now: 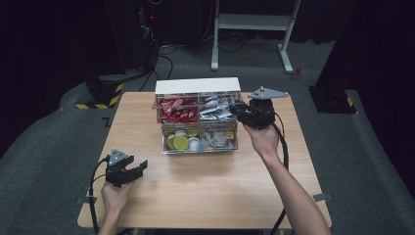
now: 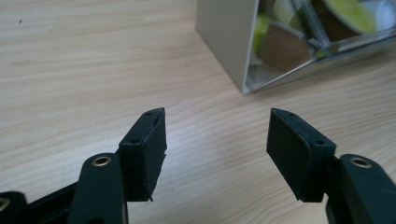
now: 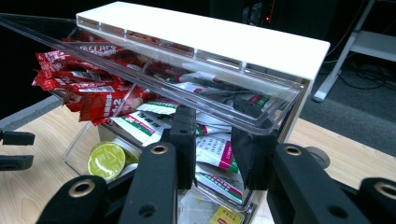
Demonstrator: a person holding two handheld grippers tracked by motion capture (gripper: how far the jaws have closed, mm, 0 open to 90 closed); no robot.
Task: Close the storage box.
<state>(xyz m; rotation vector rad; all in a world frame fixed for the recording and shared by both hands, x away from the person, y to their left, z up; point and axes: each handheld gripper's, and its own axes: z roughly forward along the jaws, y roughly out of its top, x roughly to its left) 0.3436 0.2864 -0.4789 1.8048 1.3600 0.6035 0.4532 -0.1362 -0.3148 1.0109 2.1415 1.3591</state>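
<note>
While right gripper (image 3: 212, 140) fingers pinch organizer (image 1: 197, 87) lid (image 3: 154, 79) | sachets (image 3: 93, 88), capsules (image 1: 180, 142) inside | left gripper (image 2: 217, 156) spread

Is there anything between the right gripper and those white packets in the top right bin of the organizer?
Yes. The clear flap of the upper tier slants above the white packets, hinged at the white top. The right gripper reaches in under its front edge, jaws around the packets, so nothing else visible blocks them.

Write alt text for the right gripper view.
The right gripper reaches its black fingers under the raised clear lid of a white organiser box, around white-and-green sachets. Red sachets fill the neighbouring compartment, and a green-lidded capsule sits lower left.
</note>
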